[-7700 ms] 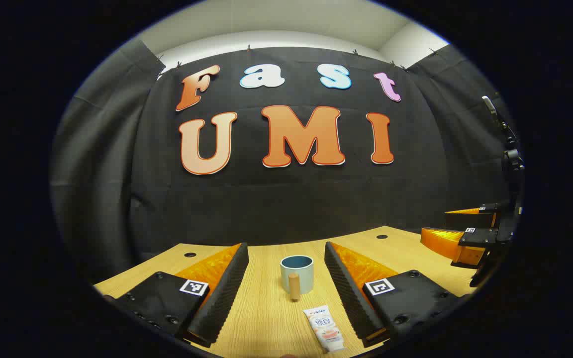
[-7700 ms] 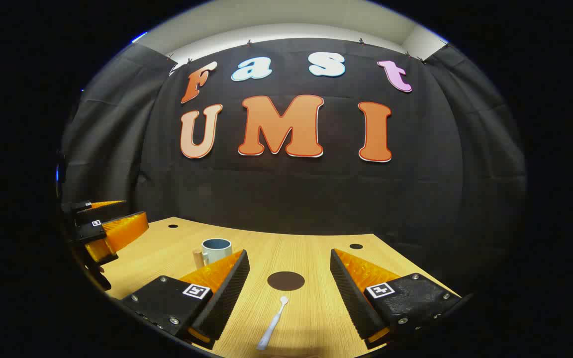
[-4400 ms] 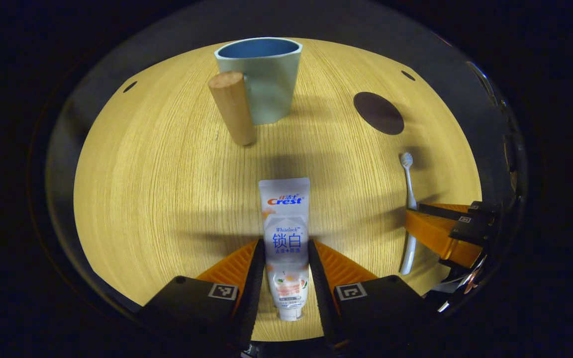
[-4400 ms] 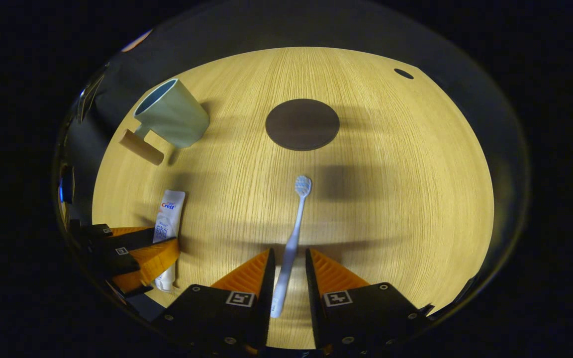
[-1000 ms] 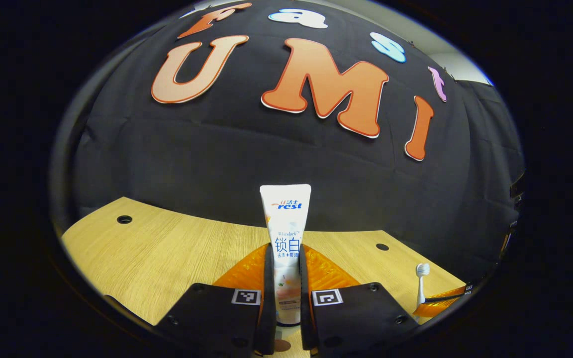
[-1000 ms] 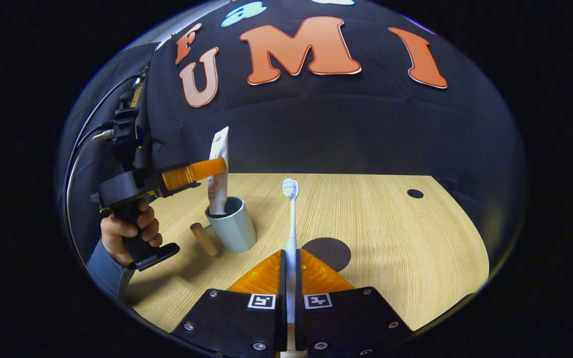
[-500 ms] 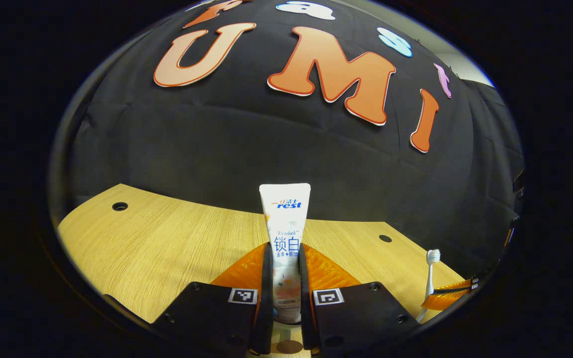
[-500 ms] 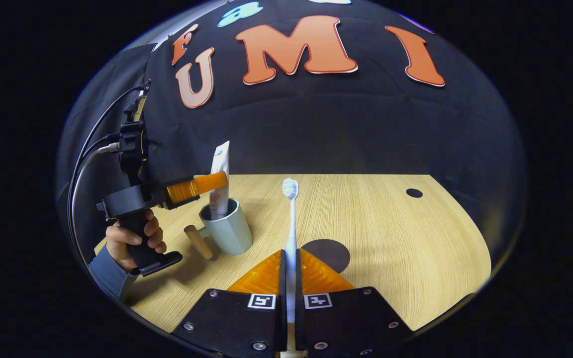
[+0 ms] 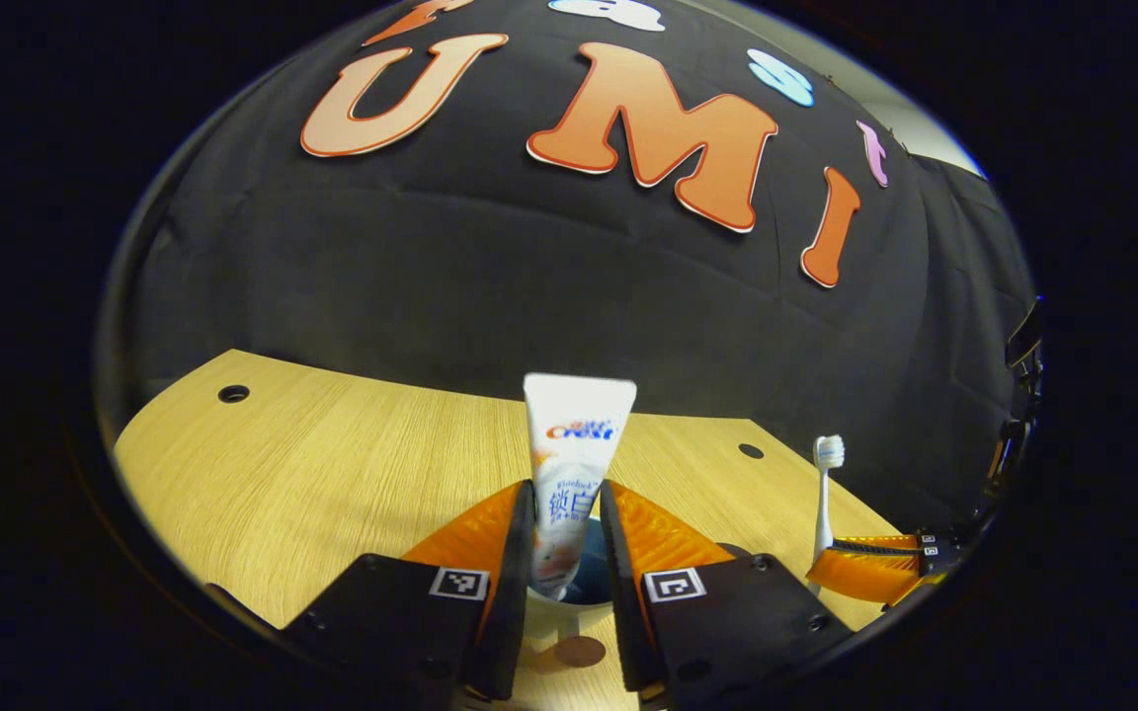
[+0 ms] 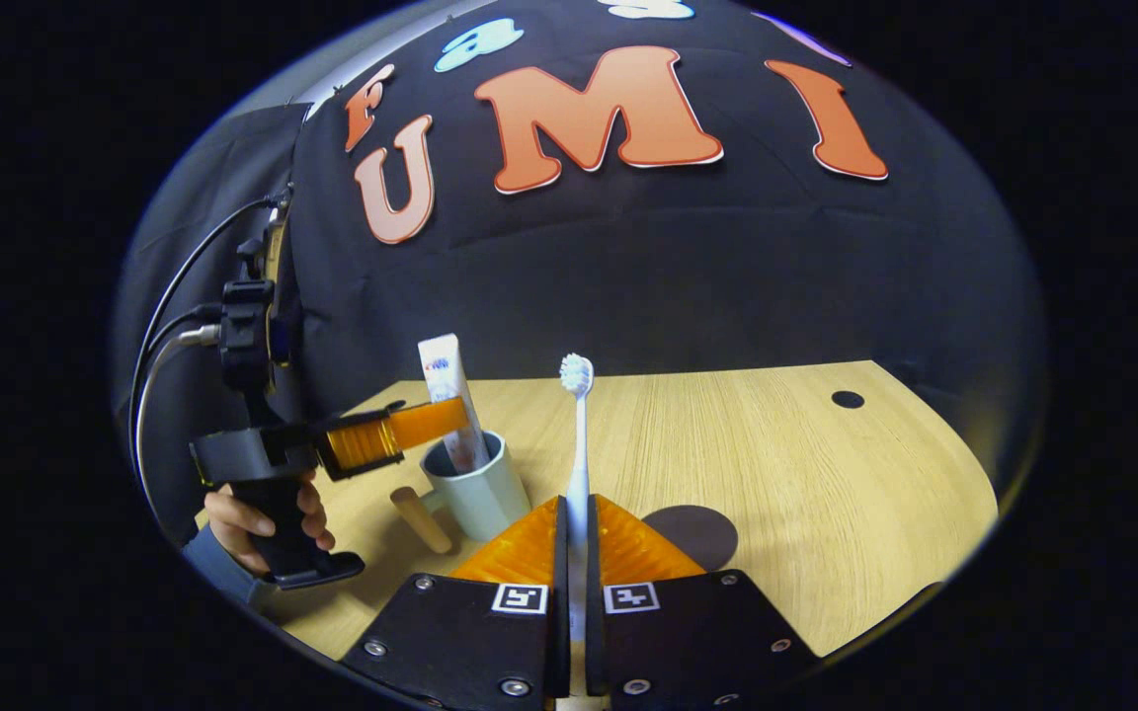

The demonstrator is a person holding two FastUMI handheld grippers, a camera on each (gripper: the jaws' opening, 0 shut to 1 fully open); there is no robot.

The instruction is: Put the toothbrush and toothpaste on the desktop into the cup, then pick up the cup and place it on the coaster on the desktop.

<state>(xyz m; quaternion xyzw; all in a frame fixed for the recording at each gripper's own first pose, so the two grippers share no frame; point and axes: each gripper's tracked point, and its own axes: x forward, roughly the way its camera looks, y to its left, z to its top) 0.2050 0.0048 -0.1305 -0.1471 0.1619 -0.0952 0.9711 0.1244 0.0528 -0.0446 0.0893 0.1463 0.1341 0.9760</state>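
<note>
2 gripper-mounted fisheye views above the desktop (image 10: 776, 444)

The left gripper view looks closely along its fingers over the cup (image 9: 584, 588) toward the booth wall. The right gripper view, farther back and beside it, faces likewise; both share the toothpaste (image 9: 574, 464), toothbrush (image 9: 824, 489), cup and desktop.

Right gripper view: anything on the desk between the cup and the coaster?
Nothing lies on that stretch of desk, but the held toothbrush stands in front of the gap between cup and coaster, clamped upright in the right gripper.
</note>
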